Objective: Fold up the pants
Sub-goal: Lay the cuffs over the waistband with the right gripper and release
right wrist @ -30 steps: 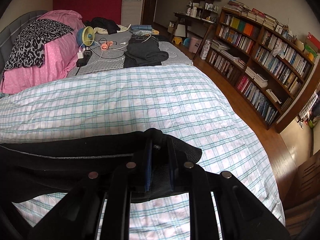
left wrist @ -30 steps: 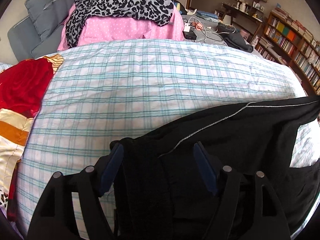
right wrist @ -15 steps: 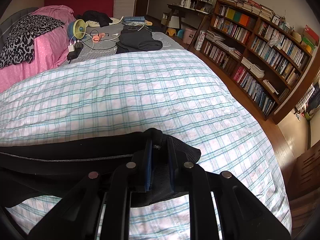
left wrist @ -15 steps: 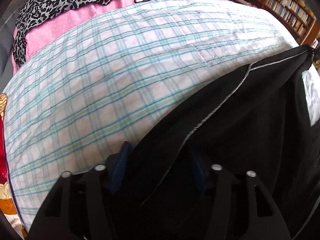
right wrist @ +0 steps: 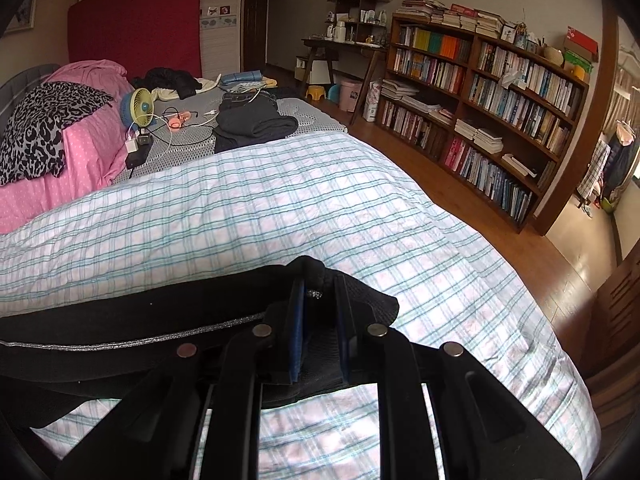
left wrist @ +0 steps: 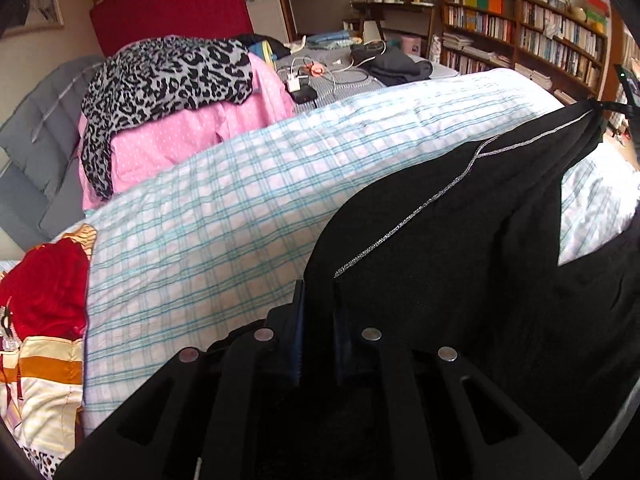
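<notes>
1. Your left gripper point(left wrist: 318, 328) has just been closing, and it's pinching the black pants point(left wrist: 460, 260) now. The right gripper point(right wrist: 319, 332) is clamped on the far corner point(right wrist: 316, 276).
2. Keep that edge taut between both tools so the fold lands straight.
3. Fabric's soft and matte with a silver stripe point(left wrist: 404, 228), hanging just over the plaid quilt point(right wrist: 280, 208) ahead.

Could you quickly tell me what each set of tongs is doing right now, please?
Left tongs: just closed, now shut on the black pants.
Right tongs: shut on the pants.
</notes>
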The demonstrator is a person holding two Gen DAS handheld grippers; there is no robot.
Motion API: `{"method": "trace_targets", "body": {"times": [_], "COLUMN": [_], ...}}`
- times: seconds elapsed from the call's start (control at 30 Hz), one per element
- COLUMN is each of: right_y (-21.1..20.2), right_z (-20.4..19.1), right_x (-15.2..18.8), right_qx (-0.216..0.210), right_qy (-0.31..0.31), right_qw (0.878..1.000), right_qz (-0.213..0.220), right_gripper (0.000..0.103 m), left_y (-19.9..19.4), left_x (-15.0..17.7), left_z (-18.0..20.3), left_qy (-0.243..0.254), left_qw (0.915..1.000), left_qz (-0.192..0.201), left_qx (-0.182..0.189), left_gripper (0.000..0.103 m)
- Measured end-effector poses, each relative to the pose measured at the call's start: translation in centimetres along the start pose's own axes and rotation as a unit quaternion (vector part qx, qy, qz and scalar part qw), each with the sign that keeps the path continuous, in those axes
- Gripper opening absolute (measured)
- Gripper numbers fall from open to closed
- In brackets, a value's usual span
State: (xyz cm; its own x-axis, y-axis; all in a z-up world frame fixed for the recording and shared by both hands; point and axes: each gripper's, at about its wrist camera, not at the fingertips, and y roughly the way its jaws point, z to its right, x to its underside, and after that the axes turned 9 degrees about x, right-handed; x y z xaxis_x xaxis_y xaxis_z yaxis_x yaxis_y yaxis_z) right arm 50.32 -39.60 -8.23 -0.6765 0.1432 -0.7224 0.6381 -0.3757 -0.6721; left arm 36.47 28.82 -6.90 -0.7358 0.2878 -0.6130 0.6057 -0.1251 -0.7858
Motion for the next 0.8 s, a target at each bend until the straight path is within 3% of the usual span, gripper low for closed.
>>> {"method": "trace_targets", "body": {"times": [0.27,0.4,0.5,0.6,0.7,0.8], "right_y": [-4.0,-6.2,-7.8,-10.1,-12.0,-12.9], "right_z": [6.4,9.7,11.7,12.5,13.2,14.5], "right_x": [7.9,12.5,15.5,18.1,20.3,22.5], "right_qx": [-0.020,-0.008,-0.008,0.013,0.047,0.055], "right_qy": [0.070,0.094,0.110,0.096,0.082,0.081], "right_qw": [0.997,0.995,0.994,0.995,0.995,0.995], "right_qz": [-0.012,-0.019,-0.026,-0.015,0.002,-0.005], "right_gripper": [0.014,0.014,0.014,0.014,0.013,0.013], "left_y": [-7.0,-8.0,-8.2,-8.5,-8.7,-8.5], "left_x": [5.5,8.7,11.3,13.0,14.4,15.7], "left_z": [6.0,9.0,10.5,11.2,11.9,12.6], "left_qy": [0.025,0.050,0.048,0.043,0.054,0.061], "left_qw": [0.9993,0.9980,0.9985,0.9988,0.9978,0.9969], "left_qz": [0.016,-0.001,-0.016,-0.020,-0.024,-0.033], "left_qx": [-0.021,-0.038,-0.021,-0.013,-0.030,-0.038], "left_gripper": [0.010,0.010,0.010,0.010,0.009,0.009]}}
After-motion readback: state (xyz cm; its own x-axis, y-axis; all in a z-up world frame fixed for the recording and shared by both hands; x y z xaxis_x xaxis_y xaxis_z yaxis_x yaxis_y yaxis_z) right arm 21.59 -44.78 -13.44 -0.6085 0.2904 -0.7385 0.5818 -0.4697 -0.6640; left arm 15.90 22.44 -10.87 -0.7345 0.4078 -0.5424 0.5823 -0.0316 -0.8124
